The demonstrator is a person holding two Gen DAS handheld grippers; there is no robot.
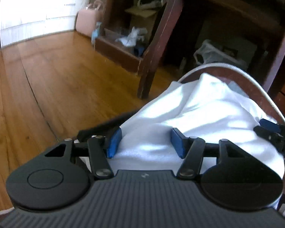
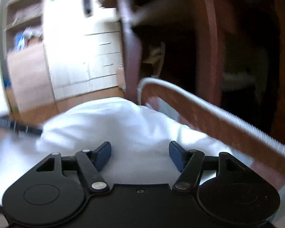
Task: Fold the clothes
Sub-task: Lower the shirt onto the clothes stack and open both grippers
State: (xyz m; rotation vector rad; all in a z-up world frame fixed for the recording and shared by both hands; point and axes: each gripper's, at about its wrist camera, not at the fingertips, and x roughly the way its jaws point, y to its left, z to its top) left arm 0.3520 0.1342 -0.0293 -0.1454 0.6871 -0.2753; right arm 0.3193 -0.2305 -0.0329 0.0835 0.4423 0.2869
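A white garment (image 1: 209, 106) lies bunched on a small reddish-brown table (image 1: 243, 79) with a pale rim. My left gripper (image 1: 146, 142) hangs low over the garment's near left part. Its blue pads stand wide apart with cloth lying between them, and nothing is pinched. My right gripper (image 1: 271, 131) shows at the right edge of the left wrist view. In the blurred right wrist view the right gripper (image 2: 140, 153) is open over the same white garment (image 2: 114, 121), with the table's rim (image 2: 209, 106) running off to the right. The left gripper (image 2: 15, 126) is a dark smear at the left.
A wooden floor (image 1: 57, 79) spreads to the left. A dark wooden furniture leg (image 1: 153, 57) stands just past the table, with a cluttered low shelf (image 1: 123, 43) and a pink bag (image 1: 87, 20) behind it. White drawers (image 2: 102, 57) stand further off.
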